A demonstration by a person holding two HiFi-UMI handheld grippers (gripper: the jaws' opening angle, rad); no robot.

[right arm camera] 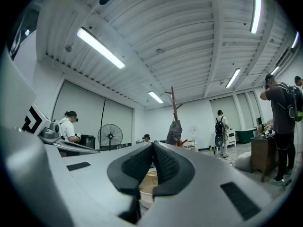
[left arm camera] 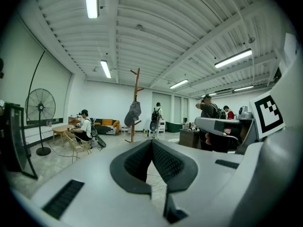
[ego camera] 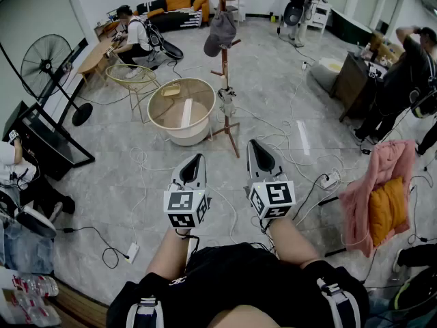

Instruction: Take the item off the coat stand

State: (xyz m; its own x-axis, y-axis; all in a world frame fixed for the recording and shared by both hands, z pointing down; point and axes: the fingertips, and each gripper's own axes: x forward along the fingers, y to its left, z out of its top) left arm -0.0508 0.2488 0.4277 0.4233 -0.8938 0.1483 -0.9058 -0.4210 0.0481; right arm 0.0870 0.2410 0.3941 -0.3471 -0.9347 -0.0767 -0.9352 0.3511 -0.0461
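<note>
A wooden coat stand rises from the grey floor ahead of me. A grey cap hangs on one of its pegs; the same cap shows far off in the left gripper view and, small, as the cap in the right gripper view. My left gripper and right gripper are side by side low in the head view, well short of the stand. Both have their jaws closed tip to tip with nothing between them.
A round beige tub stands left of the stand, a wire chair behind it. Cables trail over the floor. A standing fan is at left, a rack with a pink garment at right. People stand and sit at the room's edges.
</note>
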